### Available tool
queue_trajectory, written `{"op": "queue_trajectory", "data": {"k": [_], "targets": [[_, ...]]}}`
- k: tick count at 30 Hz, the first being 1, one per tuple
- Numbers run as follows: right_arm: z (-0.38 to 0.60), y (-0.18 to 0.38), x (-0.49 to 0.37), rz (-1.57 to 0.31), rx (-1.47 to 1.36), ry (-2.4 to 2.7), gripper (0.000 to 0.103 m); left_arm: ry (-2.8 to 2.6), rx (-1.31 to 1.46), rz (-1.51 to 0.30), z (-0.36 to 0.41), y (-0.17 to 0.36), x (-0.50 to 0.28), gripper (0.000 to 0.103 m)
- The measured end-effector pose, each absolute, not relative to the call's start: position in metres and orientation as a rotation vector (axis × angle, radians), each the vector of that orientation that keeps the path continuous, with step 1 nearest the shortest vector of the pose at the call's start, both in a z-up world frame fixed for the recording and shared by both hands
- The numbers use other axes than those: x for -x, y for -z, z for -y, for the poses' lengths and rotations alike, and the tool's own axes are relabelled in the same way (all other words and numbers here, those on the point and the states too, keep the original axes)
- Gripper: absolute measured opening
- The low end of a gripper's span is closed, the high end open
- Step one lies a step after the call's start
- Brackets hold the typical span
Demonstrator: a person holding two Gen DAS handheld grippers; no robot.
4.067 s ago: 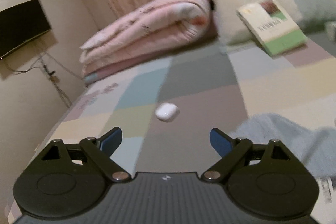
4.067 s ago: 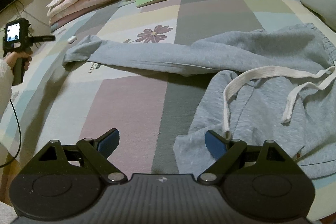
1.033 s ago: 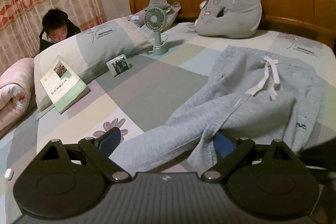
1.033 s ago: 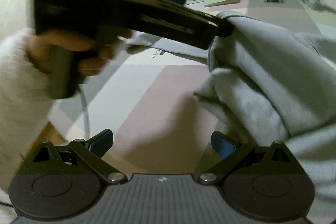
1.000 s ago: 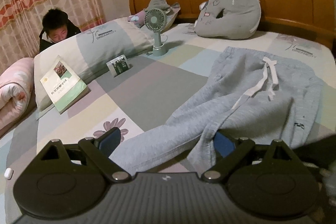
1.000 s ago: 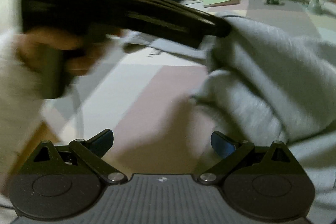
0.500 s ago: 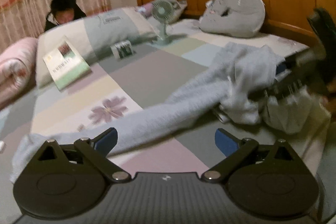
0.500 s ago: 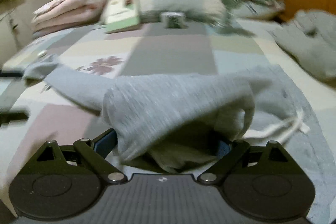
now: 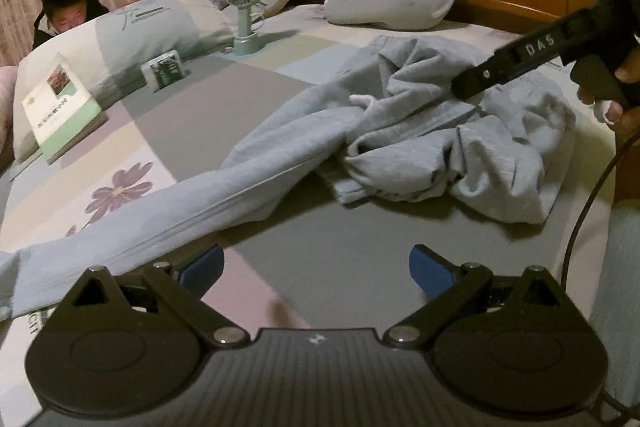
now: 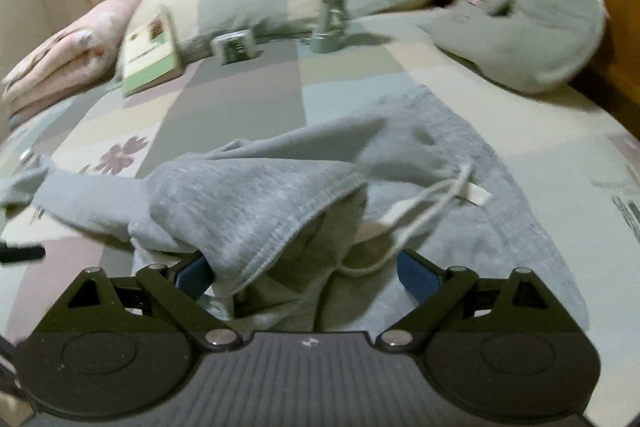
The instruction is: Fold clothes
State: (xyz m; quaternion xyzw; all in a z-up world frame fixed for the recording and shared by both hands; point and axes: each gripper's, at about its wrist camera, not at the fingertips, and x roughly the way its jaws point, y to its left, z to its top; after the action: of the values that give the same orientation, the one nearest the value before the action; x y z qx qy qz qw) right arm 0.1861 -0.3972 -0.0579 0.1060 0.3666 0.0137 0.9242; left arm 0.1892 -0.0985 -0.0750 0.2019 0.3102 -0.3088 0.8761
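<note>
Two grippers, jaws spread: left gripper [image 9: 316,267] over bare bedsheet [image 9: 328,251]; right gripper [image 10: 304,271] straddles bunched grey sweatpants [image 10: 256,203], grip unclear, fabric hiding left pad.

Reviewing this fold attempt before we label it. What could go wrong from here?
1. The grey sweatpants lie bunched near the waist, and the right claw is wide open around a cloth fold; closing may pinch several layers.
2. The white drawstring loops close to its fingertips and could snag.
3. The left claw is open and holds nothing, so the long leg lies unheld and may drag askew.
</note>
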Motion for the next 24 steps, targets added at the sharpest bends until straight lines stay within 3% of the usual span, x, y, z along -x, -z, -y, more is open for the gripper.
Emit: {"op": "queue_trajectory", "data": {"k": [14,24], "targets": [[0.374,0.035,-0.103,-0.695,-0.2,-0.136,0.103,0.758,-0.359,-0.629,0.134,0.075,-0.168,0.099],[0.328,0.05,-0.12,-0.748,-0.059,-0.163,0.103,0.637,-0.408,-0.634,0.127,0.076,-0.175,0.099]]}}
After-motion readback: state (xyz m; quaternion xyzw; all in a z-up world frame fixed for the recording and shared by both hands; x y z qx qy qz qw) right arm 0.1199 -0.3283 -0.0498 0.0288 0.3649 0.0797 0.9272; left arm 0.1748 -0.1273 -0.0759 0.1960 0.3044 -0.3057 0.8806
